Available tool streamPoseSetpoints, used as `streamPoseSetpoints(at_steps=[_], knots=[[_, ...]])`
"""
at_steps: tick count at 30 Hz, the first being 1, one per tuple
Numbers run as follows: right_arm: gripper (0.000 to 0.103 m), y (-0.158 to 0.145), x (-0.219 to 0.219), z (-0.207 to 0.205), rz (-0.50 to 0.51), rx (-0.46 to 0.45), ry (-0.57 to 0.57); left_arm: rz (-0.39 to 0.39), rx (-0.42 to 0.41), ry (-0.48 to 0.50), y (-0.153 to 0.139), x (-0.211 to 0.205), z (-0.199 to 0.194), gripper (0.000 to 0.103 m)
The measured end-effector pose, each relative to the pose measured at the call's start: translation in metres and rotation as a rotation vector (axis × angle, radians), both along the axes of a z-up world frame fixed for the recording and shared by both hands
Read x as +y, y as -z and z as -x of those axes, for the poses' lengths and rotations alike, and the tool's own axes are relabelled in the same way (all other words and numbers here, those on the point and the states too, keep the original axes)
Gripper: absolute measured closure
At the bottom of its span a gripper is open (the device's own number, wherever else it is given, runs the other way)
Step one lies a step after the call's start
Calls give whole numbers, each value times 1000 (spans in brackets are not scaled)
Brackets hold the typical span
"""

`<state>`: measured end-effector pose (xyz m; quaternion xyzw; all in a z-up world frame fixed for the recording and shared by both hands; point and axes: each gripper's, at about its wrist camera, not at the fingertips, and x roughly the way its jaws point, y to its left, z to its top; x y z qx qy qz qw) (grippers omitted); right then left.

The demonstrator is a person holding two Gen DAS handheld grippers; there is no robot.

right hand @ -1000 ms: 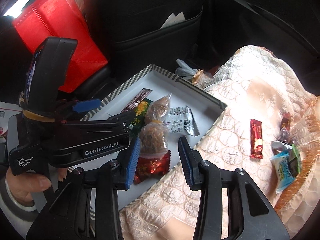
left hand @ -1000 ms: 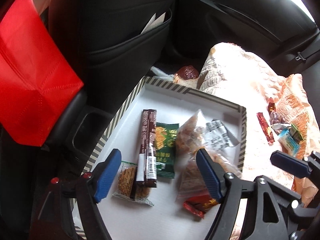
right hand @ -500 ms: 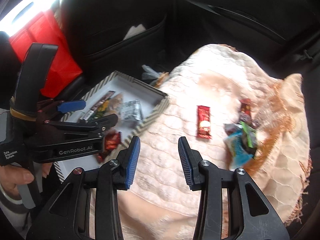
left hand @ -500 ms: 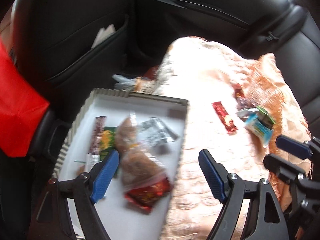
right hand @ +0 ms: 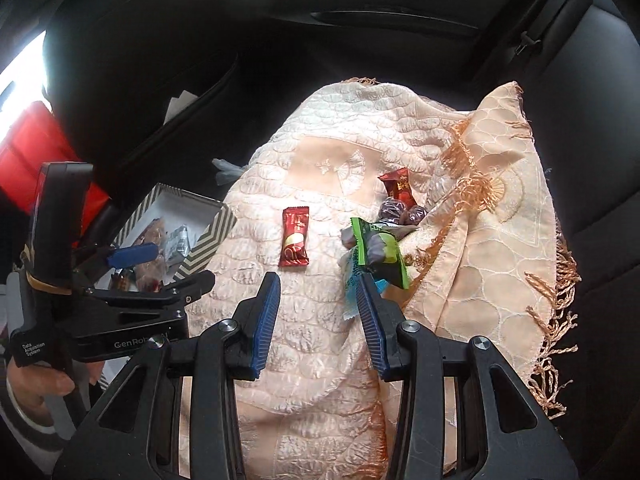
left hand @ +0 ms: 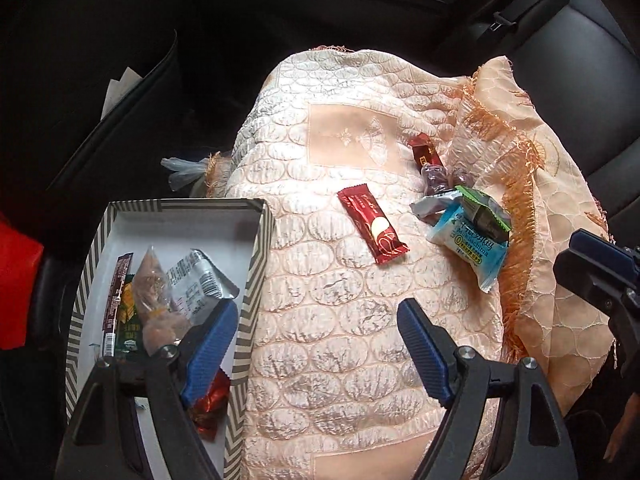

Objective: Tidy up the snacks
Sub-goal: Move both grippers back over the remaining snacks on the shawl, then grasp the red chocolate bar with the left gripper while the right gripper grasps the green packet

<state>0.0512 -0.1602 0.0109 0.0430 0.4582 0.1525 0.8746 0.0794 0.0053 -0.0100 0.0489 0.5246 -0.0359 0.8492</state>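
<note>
Peach cloth: a quilted, fringed cover (left hand: 352, 312) lies over the dark car seat.
Loose snacks: a red bar (left hand: 373, 225) lies alone on the cloth; beside it a cluster piles up, a blue-white packet (left hand: 468, 240), a green packet (right hand: 380, 254) on top, a dark red sweet (left hand: 425, 153) behind.
Box: a striped tray (left hand: 256, 264) at the cloth's left edge holds several wrapped snacks (left hand: 176, 292).
Left gripper (left hand: 316, 344): jaws spread wide, empty, straddling the tray's rim and the cloth.
Right gripper (right hand: 318, 316): jaws apart, empty, its right finger just before the cluster.
</note>
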Motion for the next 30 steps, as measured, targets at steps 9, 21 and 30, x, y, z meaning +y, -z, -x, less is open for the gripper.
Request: streamPoseSetpoints(at_steps=[9, 21, 30], knots=[[64, 10, -6, -7, -2, -38, 36, 2, 31, -6, 11, -13, -13, 19], [54, 17, -20, -13, -48, -27, 57, -8, 58, 17, 24, -29, -26, 19], [53, 14, -29, -13, -54, -60, 75, 2, 89, -12, 32, -28, -42, 19]])
